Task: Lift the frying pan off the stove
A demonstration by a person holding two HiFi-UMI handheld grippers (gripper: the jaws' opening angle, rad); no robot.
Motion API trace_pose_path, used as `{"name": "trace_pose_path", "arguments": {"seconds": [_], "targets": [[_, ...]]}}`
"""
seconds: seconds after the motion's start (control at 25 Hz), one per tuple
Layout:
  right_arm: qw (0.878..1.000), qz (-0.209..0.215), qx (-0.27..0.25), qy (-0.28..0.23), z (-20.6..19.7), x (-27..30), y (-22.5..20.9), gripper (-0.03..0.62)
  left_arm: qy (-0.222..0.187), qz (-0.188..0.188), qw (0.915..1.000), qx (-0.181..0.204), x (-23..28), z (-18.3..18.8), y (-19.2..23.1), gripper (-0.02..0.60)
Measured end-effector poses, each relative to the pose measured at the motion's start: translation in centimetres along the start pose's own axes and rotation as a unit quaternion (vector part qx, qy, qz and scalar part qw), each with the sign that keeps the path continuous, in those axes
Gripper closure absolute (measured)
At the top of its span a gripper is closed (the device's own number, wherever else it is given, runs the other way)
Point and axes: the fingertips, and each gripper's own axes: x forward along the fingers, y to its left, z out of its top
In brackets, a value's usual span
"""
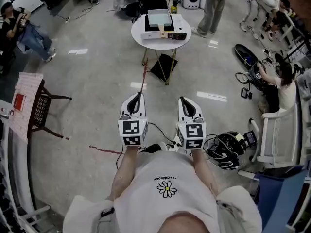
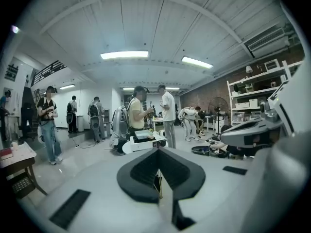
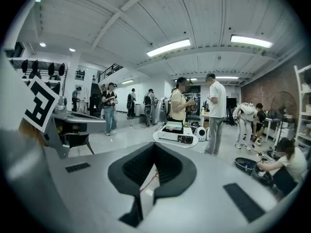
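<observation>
Head view: left gripper (image 1: 137, 96) and right gripper (image 1: 184, 100) are held closed, empty, well short of the desk (image 1: 136, 32) bearing the frying pan (image 1: 159, 17).

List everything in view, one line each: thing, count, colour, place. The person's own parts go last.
frying pan: one, pale grey with a light handle, on the stove
stove: one, white, on the round table
round table: one, white, ahead of the person
chair: one, dark, at left
standing person: one, grey trousers, beyond the table
cable tangle: one, black, floor at right
left tongs: one, white and black, shut, empty
right tongs: one, white and black, shut, empty
</observation>
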Motion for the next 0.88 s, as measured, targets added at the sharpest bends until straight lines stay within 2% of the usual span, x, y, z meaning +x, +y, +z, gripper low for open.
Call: {"name": "trace_pose_path", "arguments": {"seconds": [0.16,0.48,0.88], "targets": [[1.000,-0.004,0.020,-0.007,0.4,0.1,-0.7,0.592,0.001,-0.004,1.0000,-0.005,0.3,0.2,-0.2,0.583],[1.000,0.005,0.018,-0.008,0.3,1.1,-2.4,0.592,-0.011,0.011,0.9998,-0.010,2.8,1.2,1.3,0.583],[0.999,-0.005,0.028,-0.018,2.2,6.5,-6.3,0.592,-0.036,-0.002,0.9994,0.000,10.4,4.5,3.3,0.583]]}}
